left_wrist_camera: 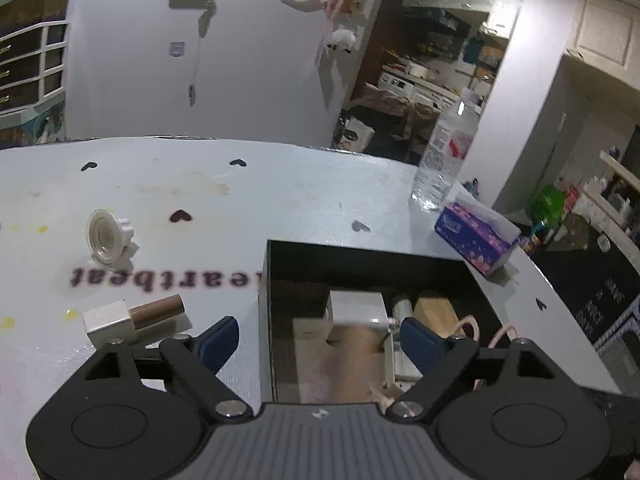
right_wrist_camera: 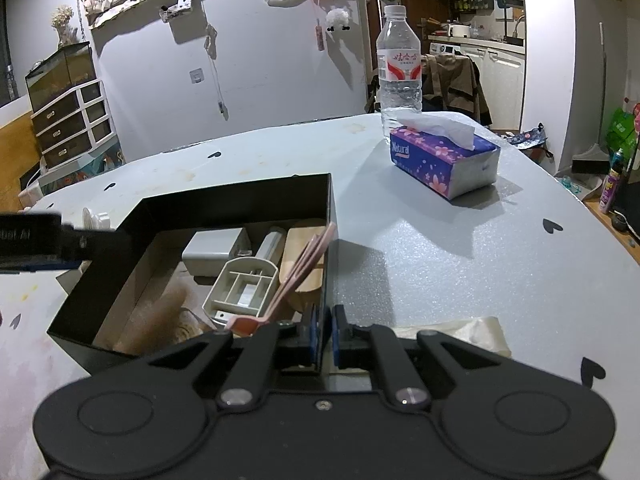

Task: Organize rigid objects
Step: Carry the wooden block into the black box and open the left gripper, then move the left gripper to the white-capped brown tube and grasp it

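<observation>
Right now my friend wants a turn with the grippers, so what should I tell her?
Left gripper: open, empty, hovering over the black box's left wall.
Right gripper: shut on the box's right wall, steadying it.
Done, in the box: white block, divided tray, wooden piece, pink tool.
Left on the table: white-and-brown tube and round white cap, both to the box's left.

Black claw (left_wrist_camera: pixel 319 338), blue pads (left_wrist_camera: pixel 218 336), silver screws.
</observation>
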Action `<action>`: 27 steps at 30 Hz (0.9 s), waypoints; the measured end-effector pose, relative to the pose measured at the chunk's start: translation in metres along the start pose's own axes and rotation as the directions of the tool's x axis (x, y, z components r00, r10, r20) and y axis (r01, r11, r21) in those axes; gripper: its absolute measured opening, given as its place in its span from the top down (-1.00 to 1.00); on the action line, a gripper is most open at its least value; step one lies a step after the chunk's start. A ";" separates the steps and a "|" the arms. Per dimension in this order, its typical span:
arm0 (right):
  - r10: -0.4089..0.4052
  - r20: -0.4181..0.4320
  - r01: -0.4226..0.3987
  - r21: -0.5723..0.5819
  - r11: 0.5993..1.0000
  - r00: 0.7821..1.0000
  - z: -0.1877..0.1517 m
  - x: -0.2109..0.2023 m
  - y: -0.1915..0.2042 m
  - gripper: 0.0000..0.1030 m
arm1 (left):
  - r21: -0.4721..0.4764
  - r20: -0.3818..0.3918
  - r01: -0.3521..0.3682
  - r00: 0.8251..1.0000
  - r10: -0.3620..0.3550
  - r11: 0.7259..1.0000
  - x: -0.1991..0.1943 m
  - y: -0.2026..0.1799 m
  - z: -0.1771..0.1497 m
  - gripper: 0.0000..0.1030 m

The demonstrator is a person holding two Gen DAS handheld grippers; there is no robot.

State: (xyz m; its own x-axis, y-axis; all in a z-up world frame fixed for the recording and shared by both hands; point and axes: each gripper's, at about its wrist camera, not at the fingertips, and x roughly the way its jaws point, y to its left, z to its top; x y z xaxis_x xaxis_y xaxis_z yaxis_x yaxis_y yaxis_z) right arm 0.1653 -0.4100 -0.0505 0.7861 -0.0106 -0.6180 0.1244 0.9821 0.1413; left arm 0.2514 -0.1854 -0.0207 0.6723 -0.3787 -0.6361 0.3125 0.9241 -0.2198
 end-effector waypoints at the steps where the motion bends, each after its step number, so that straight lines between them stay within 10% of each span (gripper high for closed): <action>1: 0.001 0.001 -0.001 0.001 1.000 1.000 0.000 0.000 0.000 0.85 | 0.009 -0.010 0.002 1.000 -0.002 1.000 0.000 -0.001 -0.001 -0.72; 27: -0.001 0.010 0.001 0.002 1.000 1.000 -0.001 -0.002 -0.001 0.85 | 0.105 -0.075 0.049 0.996 -0.041 0.993 -0.019 -0.015 -0.017 -0.83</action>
State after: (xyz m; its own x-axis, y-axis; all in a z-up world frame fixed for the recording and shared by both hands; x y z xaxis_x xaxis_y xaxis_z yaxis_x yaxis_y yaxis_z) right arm 0.1628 -0.4103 -0.0499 0.7922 -0.0139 -0.6101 0.1265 0.9817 0.1420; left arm 0.2226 -0.1914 -0.0180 0.6064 -0.4112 -0.6806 0.4138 0.8941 -0.1716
